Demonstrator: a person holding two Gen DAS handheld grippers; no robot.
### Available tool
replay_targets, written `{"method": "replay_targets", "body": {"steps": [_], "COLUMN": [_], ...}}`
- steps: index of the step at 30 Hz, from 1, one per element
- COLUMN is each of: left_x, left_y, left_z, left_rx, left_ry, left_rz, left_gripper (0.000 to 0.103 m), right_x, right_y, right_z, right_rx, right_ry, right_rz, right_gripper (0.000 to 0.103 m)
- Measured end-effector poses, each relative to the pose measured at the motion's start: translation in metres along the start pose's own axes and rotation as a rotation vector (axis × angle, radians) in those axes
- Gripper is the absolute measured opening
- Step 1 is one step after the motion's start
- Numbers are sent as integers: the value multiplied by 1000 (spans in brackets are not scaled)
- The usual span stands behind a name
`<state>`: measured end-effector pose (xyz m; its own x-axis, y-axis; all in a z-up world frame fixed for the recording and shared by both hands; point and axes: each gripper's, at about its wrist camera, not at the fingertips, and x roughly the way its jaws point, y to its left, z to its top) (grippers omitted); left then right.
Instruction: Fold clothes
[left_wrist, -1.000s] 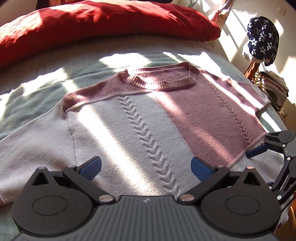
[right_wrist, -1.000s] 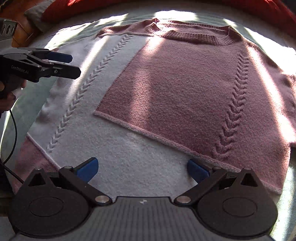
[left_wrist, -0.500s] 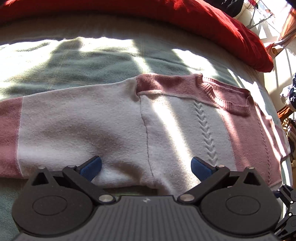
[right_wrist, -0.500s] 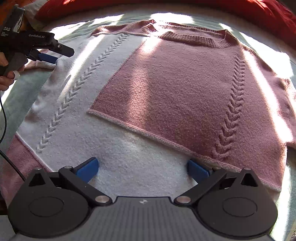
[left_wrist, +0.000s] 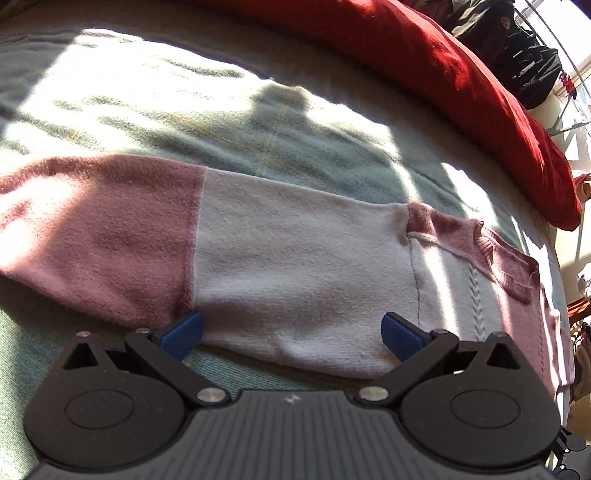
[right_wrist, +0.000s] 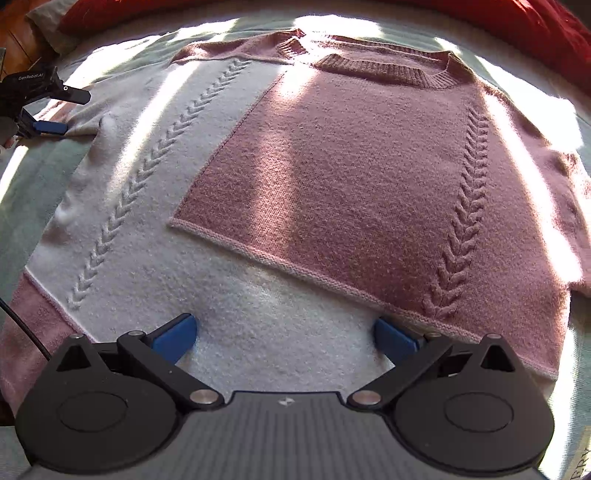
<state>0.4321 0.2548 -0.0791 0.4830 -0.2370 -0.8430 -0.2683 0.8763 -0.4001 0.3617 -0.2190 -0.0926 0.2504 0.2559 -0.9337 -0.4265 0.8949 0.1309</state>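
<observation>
Sweater (right_wrist: 332, 177) was what we had before us, a pink and white knit spread flat, front up, on a pale green bedspread (left_wrist: 192, 122), with bars of sunlight and shadow lying across both. In the right wrist view it filled nearly the whole frame: the ribbed collar (right_wrist: 384, 70) sat near the top centre, a large pink panel covered the middle and right, and the white part ran down the left and along the bottom, with a raised braid pattern on each side of the chest. Our right gripper (right_wrist: 284, 336) hung low over the white fabric near the hem at the bottom centre, its blue-padded fingers (right_wrist: 173, 338) spread wide with nothing between them. In the left wrist view we saw one sleeve (left_wrist: 207, 251) stretched across the frame, pink toward the cuff at the left and white toward the shoulder at the right, where the collar showed at the right edge. Our left gripper (left_wrist: 291, 334) sat at the lower edge of that sleeve, its fingers (left_wrist: 183, 332) likewise wide apart, their tips at the sleeve's near edge, gripping nothing. That same gripper showed at the upper left of the right wrist view, beside the sleeve. A red cushion (left_wrist: 461, 85) ran along the top and upper right of the left wrist view, beyond the bedspread.
</observation>
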Motion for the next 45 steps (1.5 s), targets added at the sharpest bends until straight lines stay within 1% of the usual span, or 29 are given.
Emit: {"method": "replay_targets", "body": {"steps": [1, 2, 4, 6, 8, 10, 11, 14, 15, 17, 20, 23, 25, 27, 29, 31, 32, 34, 37, 40, 42, 45], "left_x": [-5, -10, -20, -24, -16, -5, -4, -18, -28, -46, -58, -42, -34, -39, -48, -60, -64, -59, -46, -23, -17, -13], "left_y": [5, 5, 6, 9, 12, 21, 28, 47, 57, 68, 83, 103, 113, 118, 121, 123, 123, 121, 121, 130, 130, 124], "left_z": [1, 2, 7, 14, 21, 23, 21, 14, 16, 22, 33, 40, 39, 42, 51, 59, 62, 66, 71, 68, 70, 78], "left_rx": [-18, -23, -19, -15, -18, -42, -48, -22, -51, -100, -115, -188, -168, -127, -126, -132, -126, -105, -86, -114, -104, -74], "left_ry": [-8, -10, -41, -89, -88, -56, -52, -92, -99, -139, -207, -160, -154, -190, -217, -256, -269, -250, -208, -175, -190, -166], "left_rz": [-3, 42, 44, 22, 32, 58, 81, 165, 174, 209, 166, 124, 170, 252, 321, 300, 273, 244, 208, 229, 243, 280], "left_gripper": [102, 102, 102, 102, 102, 102, 102, 102, 102, 102, 102, 102, 102, 102, 102, 102, 102, 102, 102, 102, 102, 102], "right_x": [-1, -3, -7, -14, -21, -24, -24, -24, -25, -26, -24, -18, -14, -12, -8, 1, 8, 21, 30, 34, 35, 33], "right_y": [1, 2, 4, 8, 13, 18, 22, 33, 36, 41, 45, 52, 57, 62, 64, 63, 62, 60, 60, 61, 60, 55], "right_z": [2, 6, 13, 23, 35, 48, 55, 69, 72, 75, 79, 85, 89, 94, 95, 95, 93, 88, 84, 84, 83, 79], "right_rx": [-2, -2, 3, 17, 40, 66, 72, 66, 58, 50, 59, 79, 85, 77, 68, 67, 79, 106, 121, 118, 117, 131], "right_ry": [12, 31, 57, 38, -8, -29, -33, -45, -46, -49, -38, -21, -13, -6, 0, 27, 47, 84, 80, 87, 82, 60], "right_rz": [-1, -4, -5, 7, 23, 47, 57, 74, 75, 84, 89, 109, 123, 131, 136, 136, 136, 139, 129, 123, 131, 155], "right_gripper": [103, 103, 103, 103, 103, 103, 103, 103, 103, 103, 103, 103, 103, 103, 103, 103, 103, 103, 103, 103, 103, 103]}}
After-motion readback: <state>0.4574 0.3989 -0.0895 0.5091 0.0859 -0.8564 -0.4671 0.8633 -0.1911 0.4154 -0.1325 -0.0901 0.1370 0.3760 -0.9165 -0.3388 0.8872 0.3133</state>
